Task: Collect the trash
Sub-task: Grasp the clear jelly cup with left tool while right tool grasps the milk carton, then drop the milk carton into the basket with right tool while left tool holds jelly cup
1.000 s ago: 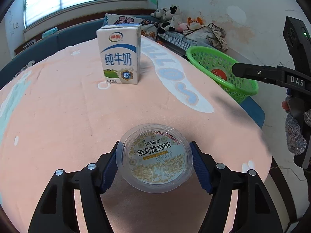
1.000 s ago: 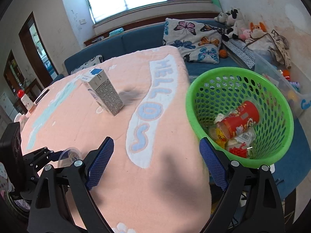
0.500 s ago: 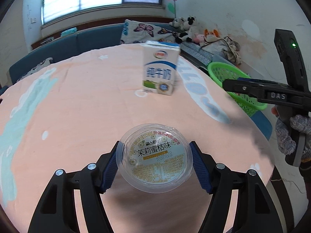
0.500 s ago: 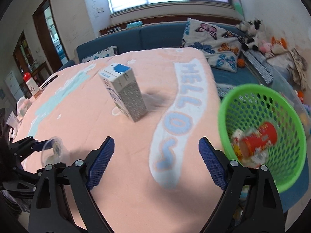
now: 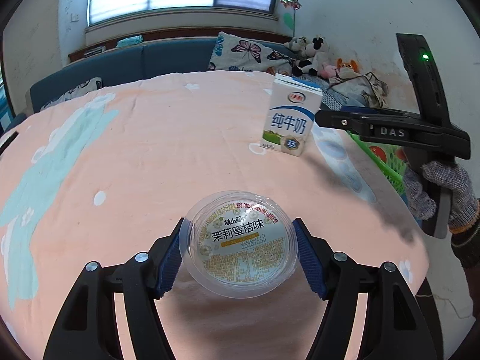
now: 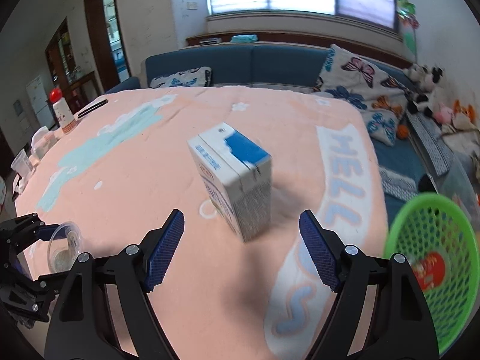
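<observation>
My left gripper (image 5: pixel 238 255) is shut on a clear plastic jelly cup (image 5: pixel 240 246) with a printed lid, held just above the peach tablecloth; the cup also shows in the right wrist view (image 6: pixel 64 246). A white and blue milk carton (image 6: pixel 235 180) stands upright on the table, also in the left wrist view (image 5: pixel 289 120). My right gripper (image 6: pixel 241 246) is open and empty, just in front of the carton, fingers wider than it. The green mesh basket (image 6: pixel 435 258) with trash in it sits off the table's right edge.
The peach tablecloth (image 6: pixel 150 156) covers the table. A red-capped bottle (image 6: pixel 61 111), a dark flat object and clear cups stand at the table's far left edge. A blue sofa (image 6: pixel 252 66) with cushions and soft toys lies behind.
My right gripper has swung left from the basket toward the milk carton, which is now close between its fingers. My left gripper still holds the jelly cup and has turned left.
</observation>
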The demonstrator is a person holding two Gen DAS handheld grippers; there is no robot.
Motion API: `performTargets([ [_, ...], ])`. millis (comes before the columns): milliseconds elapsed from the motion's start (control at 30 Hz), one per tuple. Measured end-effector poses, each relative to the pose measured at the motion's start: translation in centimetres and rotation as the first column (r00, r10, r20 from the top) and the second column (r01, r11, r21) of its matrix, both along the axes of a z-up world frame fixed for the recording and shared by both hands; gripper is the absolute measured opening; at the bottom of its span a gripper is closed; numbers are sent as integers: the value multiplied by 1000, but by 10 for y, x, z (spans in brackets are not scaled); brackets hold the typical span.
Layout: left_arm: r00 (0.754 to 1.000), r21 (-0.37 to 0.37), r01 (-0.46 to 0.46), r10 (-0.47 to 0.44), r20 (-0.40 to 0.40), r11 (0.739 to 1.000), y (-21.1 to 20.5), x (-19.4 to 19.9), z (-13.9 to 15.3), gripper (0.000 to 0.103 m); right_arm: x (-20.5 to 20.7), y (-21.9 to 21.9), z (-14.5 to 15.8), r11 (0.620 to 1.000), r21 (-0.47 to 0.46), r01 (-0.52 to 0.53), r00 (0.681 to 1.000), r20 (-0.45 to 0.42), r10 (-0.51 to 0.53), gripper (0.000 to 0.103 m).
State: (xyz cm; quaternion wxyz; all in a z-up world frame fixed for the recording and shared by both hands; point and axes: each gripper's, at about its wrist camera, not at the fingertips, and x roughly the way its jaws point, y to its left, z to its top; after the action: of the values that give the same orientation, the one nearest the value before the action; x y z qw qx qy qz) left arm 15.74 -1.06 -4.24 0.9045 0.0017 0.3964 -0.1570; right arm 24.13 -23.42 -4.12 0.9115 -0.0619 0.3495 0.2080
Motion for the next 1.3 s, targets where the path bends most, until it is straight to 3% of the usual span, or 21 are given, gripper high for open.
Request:
performTargets([
  [500,999,-14,-28,28,-18,1000,11,9,-7,66,47,23,-5,996,-52,-72,997,27,73,79],
  [633,999,-17,-31,31,-22,999,12,10,-8,66,45,30,-8,993,-75,-92,995,29,95,62],
  [967,1000,-26,-31,31,-4,999,14,6,-2,66,27,26,-1,997,-58,-51,997,53,54,61],
  [1300,1000,-39,-2,2,16,999,5,3,7,66,-1,10,7,1000,-17,-10,999,36,10,47],
])
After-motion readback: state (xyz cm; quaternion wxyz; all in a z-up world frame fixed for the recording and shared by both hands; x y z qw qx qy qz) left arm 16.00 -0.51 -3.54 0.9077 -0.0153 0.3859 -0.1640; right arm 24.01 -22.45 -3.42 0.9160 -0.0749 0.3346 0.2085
